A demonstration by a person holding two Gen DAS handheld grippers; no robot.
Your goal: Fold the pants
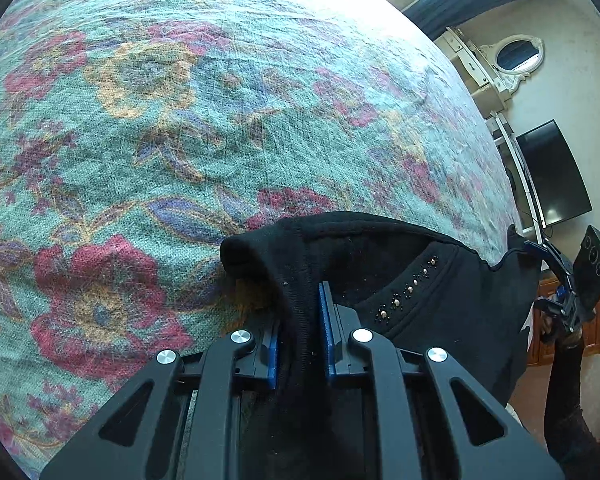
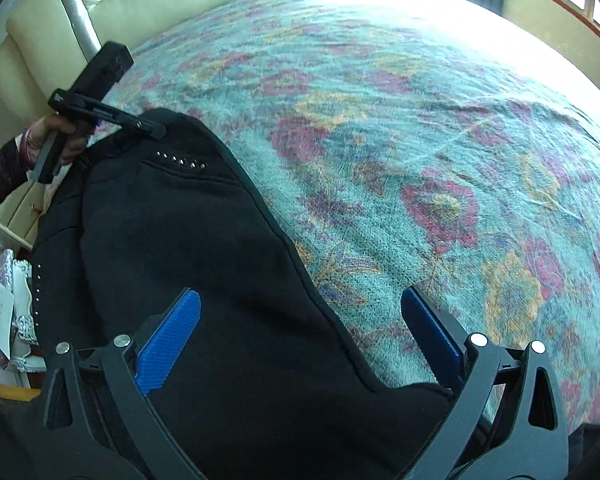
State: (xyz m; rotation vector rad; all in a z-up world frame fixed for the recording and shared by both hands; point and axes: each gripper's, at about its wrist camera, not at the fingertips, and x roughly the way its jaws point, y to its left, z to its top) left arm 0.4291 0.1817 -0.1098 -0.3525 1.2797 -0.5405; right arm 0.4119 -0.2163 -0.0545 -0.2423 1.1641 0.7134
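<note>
Pants gripped on one side, straddled on the other

Pants (image 2: 188, 240), black, are lying at the near edge of a bed covered by a floral bedspread (image 1: 160, 120) in teal, red and yellow. Part of the garment is hanging off the edge toward the floor.

Left gripper (image 1: 302, 332) is pinching a bunched fold of the black fabric between its 2 blue pads (image 1: 327, 320); the jaws are standing almost together with cloth filling the narrow gap. A rounded hump of fabric is rising just ahead of the fingertips, and a row of small metal studs (image 1: 408, 290) is running along a pocket seam to the right of them.

Right gripper (image 2: 300, 332) is sitting with its jaws spread wide. Its 2 blue pads (image 2: 168, 344) are well apart; the left one is over black cloth, the right one is over the bedspread. The hem edge of the pants is running diagonally between them, and neither pad is visibly pressing on fabric.

In the right wrist view, the left gripper is appearing at the far end of the garment, held by a hand (image 2: 66, 136) with a bangle at the wrist, near a cream padded headboard (image 2: 112, 4).

A dark television (image 1: 552, 172) and an oval mirror (image 1: 516, 56) are showing on the wall beyond the bed.
</note>
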